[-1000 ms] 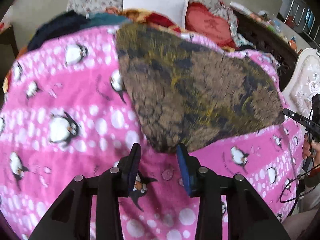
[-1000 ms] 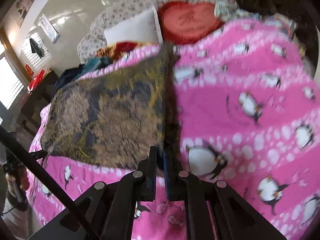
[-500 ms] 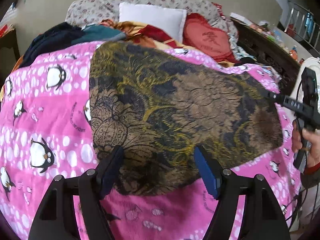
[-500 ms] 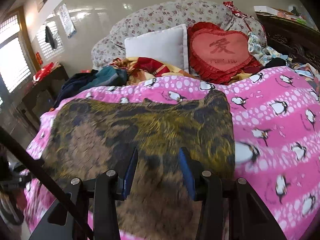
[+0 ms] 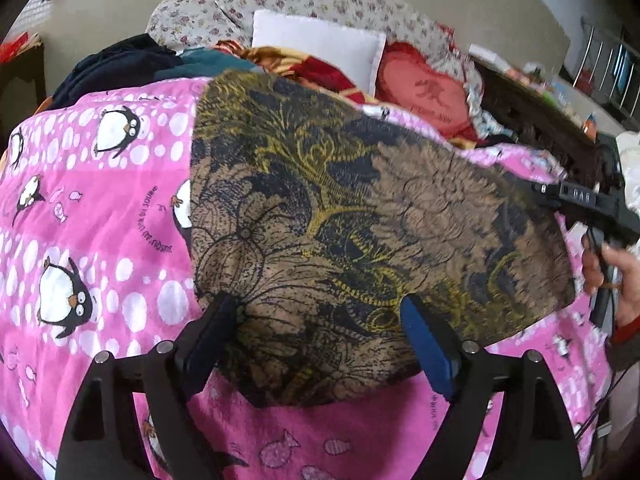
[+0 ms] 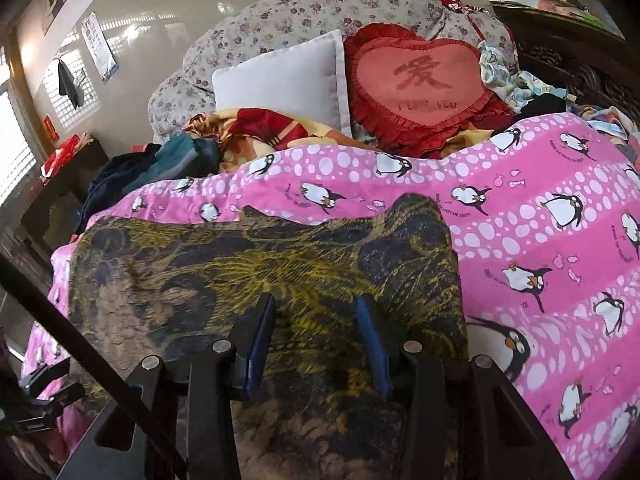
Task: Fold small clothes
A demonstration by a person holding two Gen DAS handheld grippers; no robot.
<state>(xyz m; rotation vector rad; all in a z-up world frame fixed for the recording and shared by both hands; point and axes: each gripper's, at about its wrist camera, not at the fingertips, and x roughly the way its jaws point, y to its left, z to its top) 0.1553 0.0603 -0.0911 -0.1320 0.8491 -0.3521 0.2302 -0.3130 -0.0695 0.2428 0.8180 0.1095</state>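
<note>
Compared with a second back: the brown cloth (image 5: pixel 360 232) was a raised, tent-like shape pinched at two near corners; now it lies spread flat on the bed. My left tongs (image 5: pixel 316 336) were nearly closed at its near tip and are now wide and opening further, blue pads either side of the near edge, cloth beneath the gap but not pressed. My right tongs (image 6: pixel 316 332) were clamped on the cloth's edge; now they stand partly open over the cloth (image 6: pixel 260 280), gripping nothing. The right-wrist view has swung from the open blanket to the cloth's middle.

Bed and room: a pink blanket (image 5: pixel 100 220) covers the bed, printed with penguins, white dots and small fish. At the top of the frame a white pillow (image 6: pixel 288 76) leans beside a red heart cushion (image 6: pixel 420 80) with a frilled edge, both against a floral headboard (image 6: pixel 300 12). Dark clothes (image 6: pixel 132 172) are heaped at the upper left of the right-wrist frame. A window (image 6: pixel 16 152) glows at far left. In the left-wrist view, a hand (image 5: pixel 612 276) holds the other tool at the right edge.

Texture: the cloth is thin, roughly rectangular, brown with black and yellow floral linework; its far edge ripples slightly. The blanket looks soft and quilted.
</note>
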